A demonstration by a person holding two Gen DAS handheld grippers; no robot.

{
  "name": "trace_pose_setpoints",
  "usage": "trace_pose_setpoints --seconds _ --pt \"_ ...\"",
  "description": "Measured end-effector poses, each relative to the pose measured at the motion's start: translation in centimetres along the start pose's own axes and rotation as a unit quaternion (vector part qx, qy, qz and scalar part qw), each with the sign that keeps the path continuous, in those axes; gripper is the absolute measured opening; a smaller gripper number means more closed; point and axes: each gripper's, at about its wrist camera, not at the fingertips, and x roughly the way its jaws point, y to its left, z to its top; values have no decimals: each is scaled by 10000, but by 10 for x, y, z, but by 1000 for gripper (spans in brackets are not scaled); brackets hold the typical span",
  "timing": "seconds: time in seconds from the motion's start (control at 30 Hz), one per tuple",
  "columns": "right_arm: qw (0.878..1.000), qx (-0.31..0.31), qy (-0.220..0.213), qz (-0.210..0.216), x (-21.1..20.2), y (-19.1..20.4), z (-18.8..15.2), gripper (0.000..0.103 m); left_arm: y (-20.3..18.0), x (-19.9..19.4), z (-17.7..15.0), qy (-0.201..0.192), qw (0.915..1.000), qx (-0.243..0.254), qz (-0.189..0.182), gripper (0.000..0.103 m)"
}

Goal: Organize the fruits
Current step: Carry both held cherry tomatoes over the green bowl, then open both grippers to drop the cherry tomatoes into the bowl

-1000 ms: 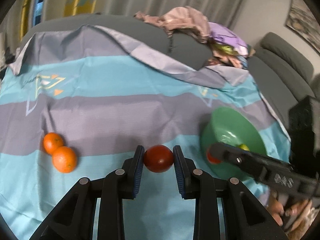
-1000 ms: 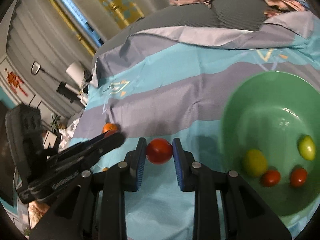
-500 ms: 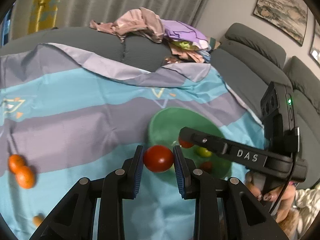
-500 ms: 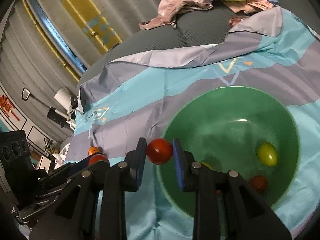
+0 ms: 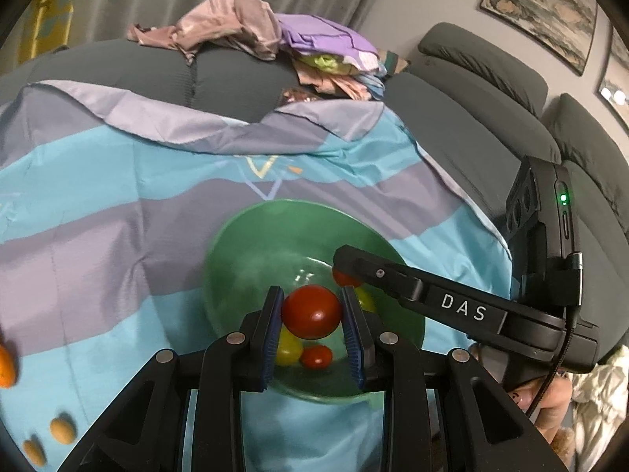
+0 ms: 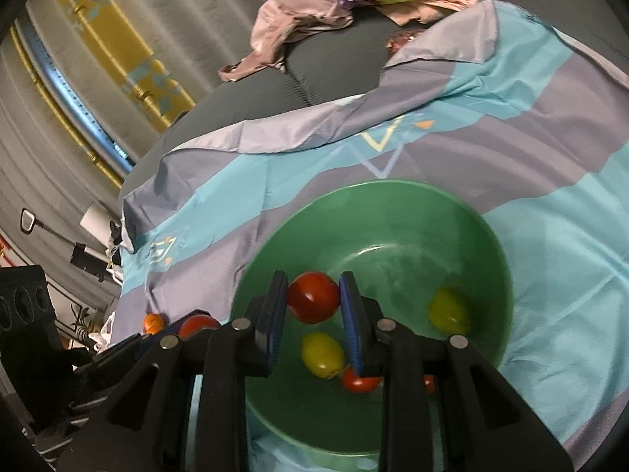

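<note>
My left gripper is shut on a red tomato and holds it above the green bowl. My right gripper is shut on another red tomato, also above the green bowl. In the bowl lie yellow fruits and small red tomatoes. In the left wrist view the right gripper's arm reaches over the bowl from the right. The left gripper's tomato shows at the lower left of the right wrist view.
The bowl stands on a blue and grey striped cloth over a sofa. An orange and small tan fruits lie at the cloth's left. A pile of clothes lies on the sofa back.
Both grippers have moved with their tomatoes from over the cloth to above the bowl. The oranges have slid to the left edge of the left wrist view.
</note>
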Motion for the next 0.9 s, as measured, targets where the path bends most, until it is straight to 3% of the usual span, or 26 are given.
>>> trace_pose_setpoints --seconds 0.53,0.77,0.9 --pt "9988 116 280 -392 18 -16 1 29 -1 38 -6 464 9988 -143 -28 30" --pt "9974 118 343 -617 22 -18 0 30 -1 36 -7 387 9990 -226 -41 30" --pt "9978 103 200 -630 16 -15 1 54 1 23 -6 291 9991 -291 -23 31"
